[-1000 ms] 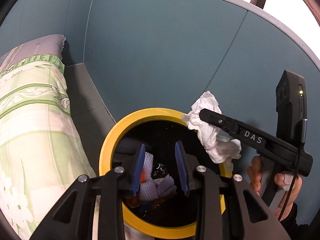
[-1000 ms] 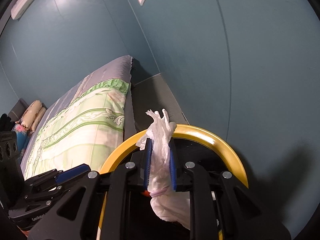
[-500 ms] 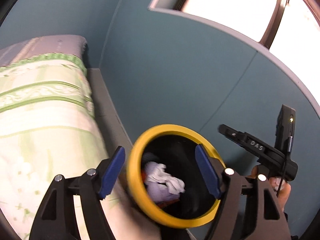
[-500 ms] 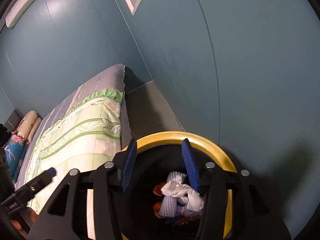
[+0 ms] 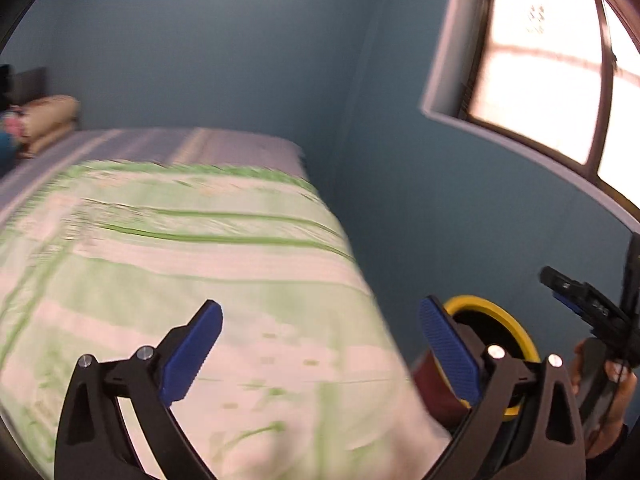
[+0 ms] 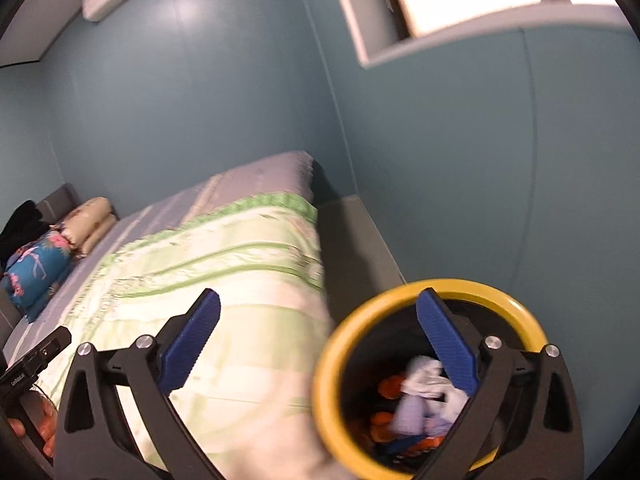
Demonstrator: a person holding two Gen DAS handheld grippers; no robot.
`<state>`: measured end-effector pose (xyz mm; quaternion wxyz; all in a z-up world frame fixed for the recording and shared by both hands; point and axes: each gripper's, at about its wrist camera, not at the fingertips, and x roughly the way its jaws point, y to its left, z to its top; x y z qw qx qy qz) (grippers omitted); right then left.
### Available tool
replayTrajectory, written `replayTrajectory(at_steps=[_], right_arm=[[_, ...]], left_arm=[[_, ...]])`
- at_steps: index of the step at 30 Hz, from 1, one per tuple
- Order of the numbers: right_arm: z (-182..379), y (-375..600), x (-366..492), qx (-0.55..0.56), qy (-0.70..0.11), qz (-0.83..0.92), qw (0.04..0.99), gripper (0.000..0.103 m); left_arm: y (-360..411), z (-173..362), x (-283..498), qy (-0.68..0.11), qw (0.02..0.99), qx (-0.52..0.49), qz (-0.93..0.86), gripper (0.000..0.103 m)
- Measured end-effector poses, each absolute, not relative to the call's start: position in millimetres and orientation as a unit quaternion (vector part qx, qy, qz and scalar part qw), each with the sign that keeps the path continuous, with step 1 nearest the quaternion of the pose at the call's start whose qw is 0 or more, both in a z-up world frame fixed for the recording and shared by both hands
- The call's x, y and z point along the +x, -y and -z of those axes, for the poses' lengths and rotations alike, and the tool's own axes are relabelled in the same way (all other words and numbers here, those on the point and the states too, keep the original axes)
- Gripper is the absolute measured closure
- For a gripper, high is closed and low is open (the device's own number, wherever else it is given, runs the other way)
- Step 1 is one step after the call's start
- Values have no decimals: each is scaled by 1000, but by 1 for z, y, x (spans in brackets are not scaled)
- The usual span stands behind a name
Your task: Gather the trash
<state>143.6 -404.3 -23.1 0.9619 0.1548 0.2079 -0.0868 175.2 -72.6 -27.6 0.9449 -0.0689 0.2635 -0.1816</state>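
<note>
Right wrist view: the right gripper (image 6: 318, 342) has just been opening, jaws spread wide with nothing between them, and the white tissue (image 6: 426, 376) sits in the yellow-rimmed bin (image 6: 400, 296) beside the bed (image 6: 224, 268). The left gripper (image 5: 320, 352) is also spread and empty over the bedspread, probably hunting for more trash.

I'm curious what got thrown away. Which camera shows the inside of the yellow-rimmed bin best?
The right wrist view: it looks down into the bin at the crumpled white tissue and orange scraps. The left wrist view shows only its rim, behind a finger.
</note>
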Motion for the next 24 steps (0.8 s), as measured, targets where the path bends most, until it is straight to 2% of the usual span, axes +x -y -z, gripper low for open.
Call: replayTrajectory(at_steps=[6,13,24], right_arm=[[-12,330,114,119,-122,78,982,8],[-42,265,74,83,-71,20,994,8],[-12,241,44,74,-94,68,991,8]], left_arm=[[8,-6,118,-193,971,-87,110,8],[-24,-44,57,-134,985,-90,53,8],[-26,-37,-2,-105,989,-100,4,8]])
